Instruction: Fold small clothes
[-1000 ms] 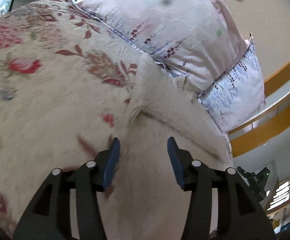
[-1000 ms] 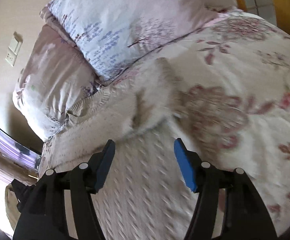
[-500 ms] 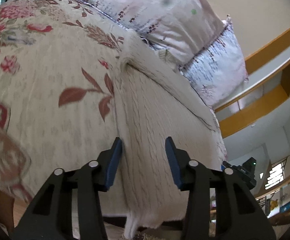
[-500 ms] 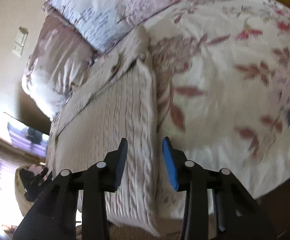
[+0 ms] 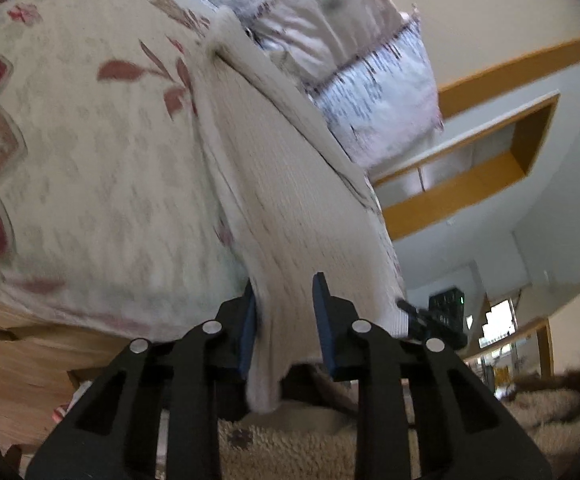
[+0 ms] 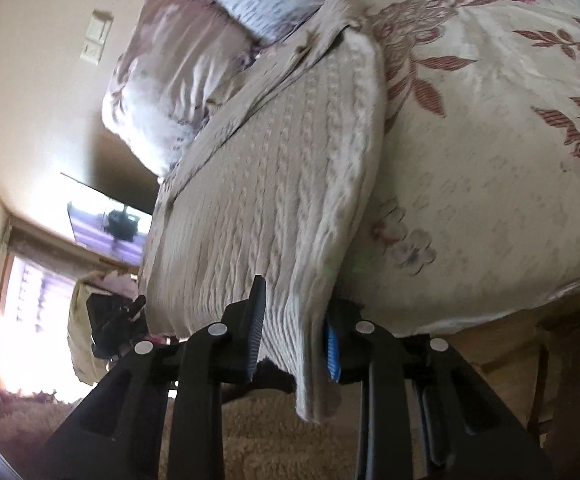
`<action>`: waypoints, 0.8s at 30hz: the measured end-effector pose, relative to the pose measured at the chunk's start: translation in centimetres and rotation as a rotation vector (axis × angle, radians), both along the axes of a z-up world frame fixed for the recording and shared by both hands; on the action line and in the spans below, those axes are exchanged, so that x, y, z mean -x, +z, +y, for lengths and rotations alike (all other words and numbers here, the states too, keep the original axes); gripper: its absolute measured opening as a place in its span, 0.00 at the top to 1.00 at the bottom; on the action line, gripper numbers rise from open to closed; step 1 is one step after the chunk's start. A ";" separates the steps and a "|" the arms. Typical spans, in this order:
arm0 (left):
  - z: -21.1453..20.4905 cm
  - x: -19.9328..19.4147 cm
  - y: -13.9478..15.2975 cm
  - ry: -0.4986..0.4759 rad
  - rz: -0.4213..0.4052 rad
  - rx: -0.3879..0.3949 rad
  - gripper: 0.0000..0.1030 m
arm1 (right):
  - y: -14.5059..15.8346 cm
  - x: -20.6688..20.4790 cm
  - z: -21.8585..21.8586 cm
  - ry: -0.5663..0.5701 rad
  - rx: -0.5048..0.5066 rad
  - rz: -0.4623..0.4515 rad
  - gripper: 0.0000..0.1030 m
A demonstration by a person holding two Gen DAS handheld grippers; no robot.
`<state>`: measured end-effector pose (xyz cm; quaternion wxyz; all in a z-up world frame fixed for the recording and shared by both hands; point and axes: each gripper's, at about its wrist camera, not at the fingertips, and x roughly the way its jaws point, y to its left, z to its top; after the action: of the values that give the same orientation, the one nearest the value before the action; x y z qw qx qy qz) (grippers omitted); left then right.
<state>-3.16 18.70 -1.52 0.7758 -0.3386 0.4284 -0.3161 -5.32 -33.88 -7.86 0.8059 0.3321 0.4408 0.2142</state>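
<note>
The left claw (image 5: pixel 284 320) stands partly open, its blue pads on either side of the hem of the cream knit sweater (image 5: pixel 290 200); the left pad touches the cloth, the right pad has a gap, so whether it truly grips is not clear. The right claw (image 6: pixel 294 336) is narrowed on the other hem corner of the sweater (image 6: pixel 274 184), with cloth filling the space between both pads and a flap hanging below them.

The sweater lies on the floral bedspread (image 6: pixel 490 140) and its hem hangs over the bed's near edge, its far end reaching toward the pillows (image 5: pixel 330 28) at the head. Below the bed edge shows a shaggy rug (image 6: pixel 270 440), and open room lies past both claws on the floor side.
</note>
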 end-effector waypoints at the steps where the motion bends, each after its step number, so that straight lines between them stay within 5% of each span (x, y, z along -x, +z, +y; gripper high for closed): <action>1: -0.2 0.2 0.1 -0.014 -0.006 -0.012 0.76 | 0.0 0.0 0.2 0.012 0.008 0.001 0.73; 5: -1.2 0.6 0.1 -0.056 -0.006 -0.063 0.76 | 0.1 0.1 1.1 0.053 0.032 -0.001 0.73; 9: -1.9 0.4 0.7 -0.075 -0.025 -0.103 0.92 | 0.6 0.1 1.9 0.059 0.086 -0.020 0.92; 16: -1.4 -1.5 4.5 -0.022 -0.144 -0.160 0.93 | 5.4 0.2 1.6 -0.074 0.203 -0.270 0.92; 24: -0.1 -6.0 8.4 0.179 -0.215 -0.261 0.94 | 8.7 -1.2 2.9 -0.204 0.436 -0.482 0.93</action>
<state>2.81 18.58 6.88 0.8795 -0.2361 0.3488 -0.2218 -4.16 -31.02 0.84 0.9562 0.1343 0.2377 0.1053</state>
